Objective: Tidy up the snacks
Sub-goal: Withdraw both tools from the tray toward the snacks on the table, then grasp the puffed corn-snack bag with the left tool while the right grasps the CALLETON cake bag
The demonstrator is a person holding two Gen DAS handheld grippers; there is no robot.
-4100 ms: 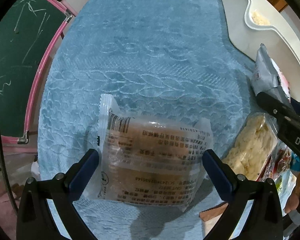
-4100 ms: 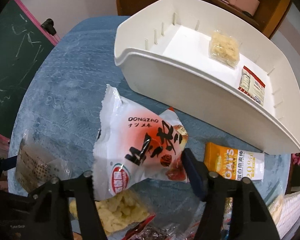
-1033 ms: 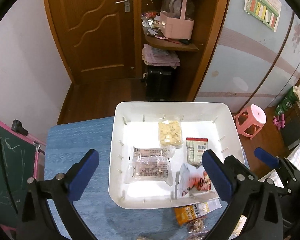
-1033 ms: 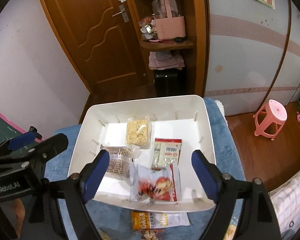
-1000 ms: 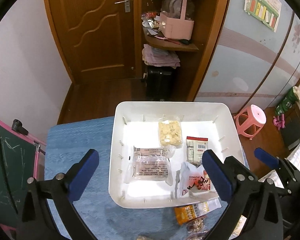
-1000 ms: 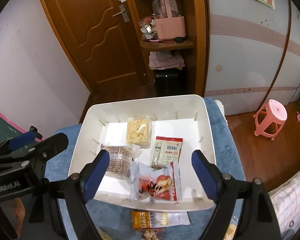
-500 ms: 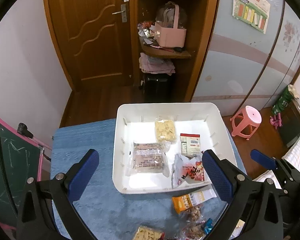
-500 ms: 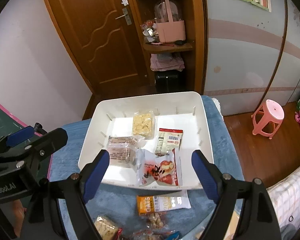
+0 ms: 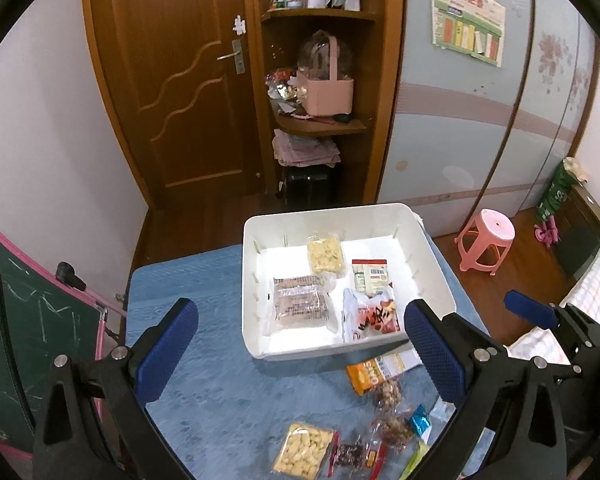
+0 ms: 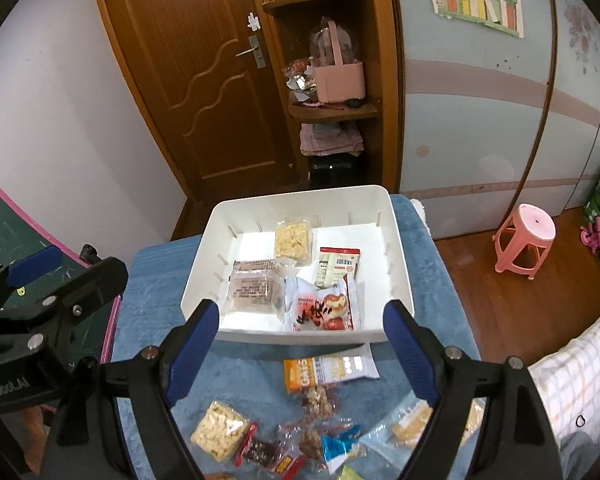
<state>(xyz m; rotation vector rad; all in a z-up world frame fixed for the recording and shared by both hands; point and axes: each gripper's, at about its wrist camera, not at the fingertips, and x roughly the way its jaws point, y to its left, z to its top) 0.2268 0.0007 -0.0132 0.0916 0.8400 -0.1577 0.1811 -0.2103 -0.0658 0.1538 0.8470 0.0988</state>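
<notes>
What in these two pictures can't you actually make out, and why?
- Small print on the clear brown-cake packet in the white bin: too small, both views.
- Snacks nearest the camera, such as the green packet: cut off by the bottom edge, right wrist view.
- Clear packet of pale pieces: partly behind the right hand-held gripper finger.
- Orange oats bar: one end behind the left hand-held gripper finger, left wrist view.

Pink stool; wooden door; chalkboard.
</notes>
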